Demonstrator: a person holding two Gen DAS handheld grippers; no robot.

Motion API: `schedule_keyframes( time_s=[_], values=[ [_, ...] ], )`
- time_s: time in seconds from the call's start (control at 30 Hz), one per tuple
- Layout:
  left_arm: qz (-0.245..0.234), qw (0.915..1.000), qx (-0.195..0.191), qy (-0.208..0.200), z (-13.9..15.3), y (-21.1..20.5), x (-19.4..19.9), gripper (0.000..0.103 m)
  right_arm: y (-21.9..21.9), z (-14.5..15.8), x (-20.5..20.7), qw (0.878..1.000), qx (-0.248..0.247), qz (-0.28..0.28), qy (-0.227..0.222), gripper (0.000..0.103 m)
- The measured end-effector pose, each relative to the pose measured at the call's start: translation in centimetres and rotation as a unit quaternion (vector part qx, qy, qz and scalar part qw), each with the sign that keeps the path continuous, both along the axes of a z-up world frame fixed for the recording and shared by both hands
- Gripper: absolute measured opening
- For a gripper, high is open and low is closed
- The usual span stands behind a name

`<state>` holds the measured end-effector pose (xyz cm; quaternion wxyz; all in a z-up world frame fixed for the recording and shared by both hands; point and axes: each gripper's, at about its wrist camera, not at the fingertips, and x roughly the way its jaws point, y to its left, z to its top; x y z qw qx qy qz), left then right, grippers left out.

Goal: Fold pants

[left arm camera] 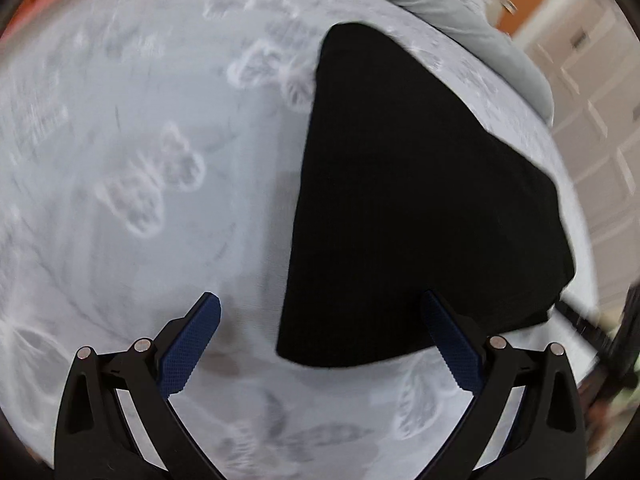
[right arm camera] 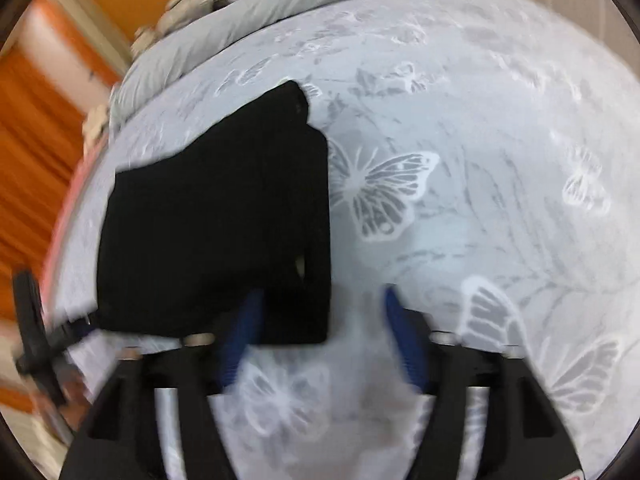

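Note:
The black pants [left arm camera: 412,200] lie folded into a compact flat block on a pale bedsheet printed with butterflies. My left gripper [left arm camera: 320,304] hovers over the block's near left corner with its jaws wide apart; its right finger [left arm camera: 448,340] overlaps the cloth's near edge, its left finger [left arm camera: 192,344] is over bare sheet. In the right wrist view the pants [right arm camera: 216,208] lie left of centre. My right gripper [right arm camera: 320,308] is open over their near right corner, its blurred left finger [right arm camera: 240,336] in front of the cloth. Neither gripper pinches the fabric.
The butterfly sheet [right arm camera: 460,220] spreads to the right of the pants. A rumpled grey blanket [left arm camera: 460,12] lies along the far edge of the bed. Orange curtains [right arm camera: 32,140] hang at the left. The other gripper's black frame [right arm camera: 36,340] shows at the bed's left edge.

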<state>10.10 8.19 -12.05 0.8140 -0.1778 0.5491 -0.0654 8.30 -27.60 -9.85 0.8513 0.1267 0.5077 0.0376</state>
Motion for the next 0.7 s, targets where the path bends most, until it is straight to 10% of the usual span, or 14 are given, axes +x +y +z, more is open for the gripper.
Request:
schedule_keyframes(
  time_s=[0.2, 0.3, 0.37, 0.53, 0.67, 0.7],
  values=[
    [0.002, 0.9999, -0.011, -0.005, -1.0, -0.3, 1.4, 0.098, 2.7, -3.0, 1.9, 0.999, -0.018, 0.039, 0.011, 0.068],
    [-0.024, 0.9992, -0.01, -0.031, -0.8, -1.3, 2.2, 0.067, 3.2, -1.4, 2.7, 0.999, 0.012, 0.04, -0.012, 0.016],
    [-0.043, 0.9981, -0.038, -0.024, 0.2, -1.6, 2.3, 0.03, 2.7, 1.2, 2.0, 0.998, 0.042, 0.031, -0.034, 0.013],
    [-0.081, 0.994, -0.069, -0.025, 4.6, 0.9, -1.3, 0.024, 0.5, 5.9, -4.4, 0.996, 0.058, 0.042, -0.058, 0.012],
    [-0.131, 0.9885, -0.065, 0.039, 0.6, 0.5, -4.9, 0.025, -0.9, -2.8, -6.4, 0.996, 0.049, 0.016, 0.078, 0.014],
    [-0.13, 0.9883, -0.055, 0.058, -0.9, 0.3, -5.3, 0.029, -1.0, -2.7, -7.1, 0.997, 0.056, 0.01, 0.056, 0.015]
  ],
)
